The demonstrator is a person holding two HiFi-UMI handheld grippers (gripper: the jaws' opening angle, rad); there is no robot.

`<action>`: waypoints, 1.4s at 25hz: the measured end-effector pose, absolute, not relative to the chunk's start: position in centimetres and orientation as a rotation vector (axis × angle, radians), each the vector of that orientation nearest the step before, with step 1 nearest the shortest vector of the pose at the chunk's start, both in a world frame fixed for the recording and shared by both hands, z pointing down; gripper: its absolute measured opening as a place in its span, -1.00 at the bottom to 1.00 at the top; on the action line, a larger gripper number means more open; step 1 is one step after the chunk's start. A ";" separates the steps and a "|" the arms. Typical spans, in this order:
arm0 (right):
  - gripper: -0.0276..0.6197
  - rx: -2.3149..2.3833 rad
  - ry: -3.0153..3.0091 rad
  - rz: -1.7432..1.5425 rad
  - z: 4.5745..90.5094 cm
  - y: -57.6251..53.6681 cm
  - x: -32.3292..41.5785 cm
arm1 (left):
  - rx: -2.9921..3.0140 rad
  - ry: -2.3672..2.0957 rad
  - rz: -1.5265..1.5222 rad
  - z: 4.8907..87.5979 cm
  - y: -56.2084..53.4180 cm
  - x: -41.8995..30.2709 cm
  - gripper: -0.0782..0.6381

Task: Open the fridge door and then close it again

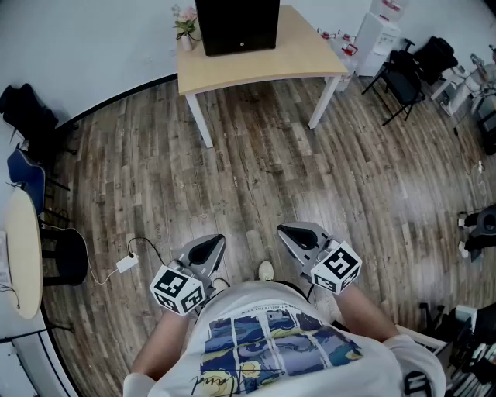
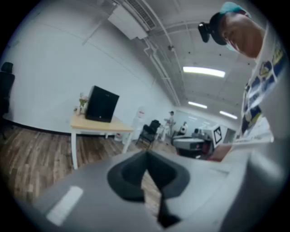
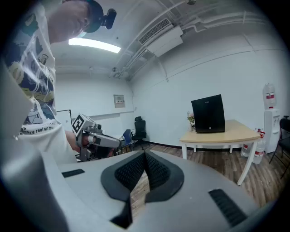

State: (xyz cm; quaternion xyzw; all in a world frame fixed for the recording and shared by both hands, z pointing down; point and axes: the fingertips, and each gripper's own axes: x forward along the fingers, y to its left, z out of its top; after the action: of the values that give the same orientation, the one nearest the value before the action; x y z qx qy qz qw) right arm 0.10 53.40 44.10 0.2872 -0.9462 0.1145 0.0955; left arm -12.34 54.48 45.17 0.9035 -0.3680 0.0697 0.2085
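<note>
You hold the left gripper (image 1: 213, 244) and right gripper (image 1: 291, 234) side by side at bottom centre, close to your torso, tilted slightly down. Both sets of fingers are closed, nothing between them. The fridge (image 1: 236, 23), a matte black box, sits top centre on a pale wood table (image 1: 302, 58) with white legs, well apart from both grippers.

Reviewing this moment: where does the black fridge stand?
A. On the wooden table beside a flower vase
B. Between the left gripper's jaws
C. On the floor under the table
A: the black fridge stands on the table by the flower vase.
</note>
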 end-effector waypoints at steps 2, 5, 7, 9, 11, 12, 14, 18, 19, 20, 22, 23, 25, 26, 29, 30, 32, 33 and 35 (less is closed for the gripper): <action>-0.88 0.844 -2.806 0.327 43.9 52.5 0.7 | 2.526 -1.036 0.201 45.0 53.5 -11.6 -0.77; -0.88 0.826 -2.807 0.323 43.7 51.4 1.9 | 2.521 -1.050 0.205 45.0 52.3 -10.2 -0.77; -0.88 0.796 -2.821 0.319 43.7 51.0 2.6 | 2.509 -1.056 0.202 45.1 51.7 -9.2 -0.77; -0.88 0.758 -2.836 0.313 43.9 50.7 3.1 | 2.497 -1.060 0.203 45.2 51.3 -8.2 -0.77; -0.88 0.726 -2.833 0.314 44.5 50.1 3.4 | 2.494 -1.056 0.212 45.3 50.7 -7.3 -0.77; -0.88 0.711 -2.827 0.315 44.8 49.7 3.4 | 2.495 -1.054 0.217 45.3 50.3 -6.9 -0.77; -0.88 0.690 -2.821 0.314 45.2 48.9 3.4 | 2.498 -1.052 0.226 45.3 49.4 -6.4 -0.77; -0.87 0.743 -2.830 0.337 45.7 46.6 3.7 | 2.517 -1.054 0.235 45.4 47.2 -6.1 -0.77; -0.86 0.759 -2.829 0.346 45.9 45.9 3.7 | 2.520 -1.059 0.226 45.5 46.3 -6.3 -0.76; -0.85 0.773 -2.824 0.350 46.0 45.1 3.6 | 2.523 -1.060 0.216 45.6 45.4 -6.4 -0.76; -0.69 0.801 -2.807 0.338 46.4 43.3 3.2 | 2.533 -1.044 0.202 45.9 43.3 -7.0 -0.76; -0.69 0.818 -2.795 0.333 46.5 42.2 2.9 | 2.539 -1.031 0.197 46.2 42.1 -7.5 -0.76; -0.69 0.854 -2.766 0.337 46.7 39.7 2.3 | 2.543 -0.996 0.183 46.9 39.3 -8.4 -0.73; -0.70 0.875 -2.752 0.341 46.6 38.3 1.9 | 2.542 -0.977 0.174 47.0 37.7 -9.0 -0.71; -0.81 0.921 -2.714 0.318 45.5 34.2 0.2 | 2.573 -0.928 0.162 46.4 32.7 -10.5 -0.70; -0.82 0.929 -2.704 0.302 45.2 33.0 -0.3 | 2.595 -0.914 0.160 45.9 31.2 -10.8 -0.70; -0.84 0.950 -2.687 0.286 44.8 30.5 -1.1 | 2.641 -0.878 0.150 45.1 28.3 -11.3 -0.70; -0.84 0.967 -2.679 0.289 44.8 29.1 -1.5 | 2.663 -0.860 0.148 44.8 27.0 -11.5 -0.70; -0.85 1.003 -2.672 0.303 44.8 26.6 -2.8 | 2.693 -0.842 0.156 44.6 24.6 -12.6 -0.70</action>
State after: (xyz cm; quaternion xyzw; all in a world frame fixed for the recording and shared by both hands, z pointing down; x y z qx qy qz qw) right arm -2.78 26.63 44.82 0.3464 -0.9224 0.1044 0.1354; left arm -12.62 24.57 44.59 0.9411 -0.2942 0.0545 0.1574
